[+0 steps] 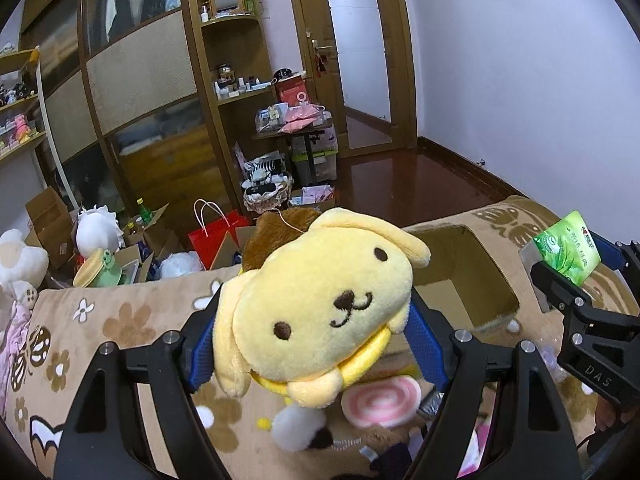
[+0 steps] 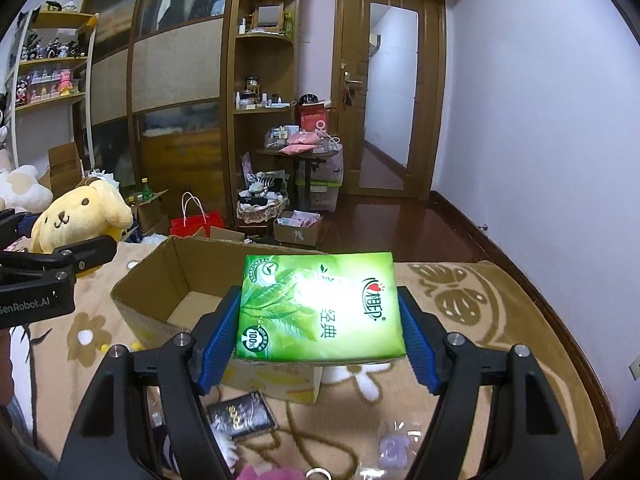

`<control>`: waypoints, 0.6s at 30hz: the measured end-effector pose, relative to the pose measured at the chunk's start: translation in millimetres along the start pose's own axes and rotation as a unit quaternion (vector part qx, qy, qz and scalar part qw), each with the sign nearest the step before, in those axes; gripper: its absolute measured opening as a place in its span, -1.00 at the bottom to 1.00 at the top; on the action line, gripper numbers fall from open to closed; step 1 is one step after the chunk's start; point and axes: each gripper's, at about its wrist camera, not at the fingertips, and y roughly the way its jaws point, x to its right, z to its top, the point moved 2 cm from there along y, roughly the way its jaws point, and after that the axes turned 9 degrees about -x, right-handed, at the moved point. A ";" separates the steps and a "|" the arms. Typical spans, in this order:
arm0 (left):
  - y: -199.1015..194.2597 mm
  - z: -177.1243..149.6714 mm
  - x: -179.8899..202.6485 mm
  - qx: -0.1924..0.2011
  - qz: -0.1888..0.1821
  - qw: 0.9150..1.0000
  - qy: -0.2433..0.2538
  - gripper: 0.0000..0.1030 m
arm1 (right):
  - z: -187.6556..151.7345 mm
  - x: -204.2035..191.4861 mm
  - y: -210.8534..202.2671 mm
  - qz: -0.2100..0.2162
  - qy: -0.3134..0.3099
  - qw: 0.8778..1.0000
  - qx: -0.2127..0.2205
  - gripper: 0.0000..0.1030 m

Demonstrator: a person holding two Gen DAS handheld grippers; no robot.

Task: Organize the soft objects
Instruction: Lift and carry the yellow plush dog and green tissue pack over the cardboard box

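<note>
The left gripper (image 1: pixel 316 344) is clenched on a yellow plush dog with a brown beret (image 1: pixel 320 304); the right gripper (image 2: pixel 320 336) grasps a green plastic tissue pack (image 2: pixel 320 308) — both above the bed, near the open cardboard box (image 2: pixel 168 276); the slick pack could slip out — or both loads could collide at the opening.

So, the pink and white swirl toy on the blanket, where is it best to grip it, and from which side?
Grip the swirl toy across its flat round disc, one finger on each opposite edge, coming down from above. It seems to lie flat on the blanket, partly under the yellow dog plush that the left gripper holds.
</note>
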 end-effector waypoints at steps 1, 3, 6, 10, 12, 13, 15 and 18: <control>4.4 2.1 1.1 0.001 0.000 1.000 0.001 0.54 | 1.9 -0.5 3.6 -0.001 -0.001 1.000 0.000 0.50; 11.5 6.1 1.7 0.000 -0.001 1.000 0.002 0.54 | 5.2 -2.0 10.9 -0.001 -0.001 1.000 -0.002 0.50; 23.3 7.6 1.0 -0.002 -0.002 1.000 -0.008 0.54 | 9.7 -3.5 20.8 0.000 -0.003 1.000 -0.004 0.50; 37.7 5.2 0.1 -0.010 -0.005 1.000 -0.023 0.54 | 11.6 -6.5 29.6 -0.009 -0.013 1.000 -0.002 0.50; 46.2 4.7 -0.3 -0.014 -0.003 1.000 -0.026 0.54 | 13.1 -8.0 34.4 -0.014 -0.019 1.000 -0.002 0.50; 48.7 4.8 0.0 -0.016 0.001 1.000 -0.026 0.54 | 14.2 -8.2 37.0 -0.014 -0.019 1.000 -0.002 0.50; 55.2 3.3 -1.4 -0.020 0.006 0.999 -0.025 0.54 | 15.6 -8.9 42.7 -0.010 -0.020 1.000 -0.003 0.51; 66.8 1.8 -5.4 -0.035 0.006 0.999 -0.032 0.54 | 16.2 -10.2 53.3 -0.006 -0.021 1.000 -0.010 0.50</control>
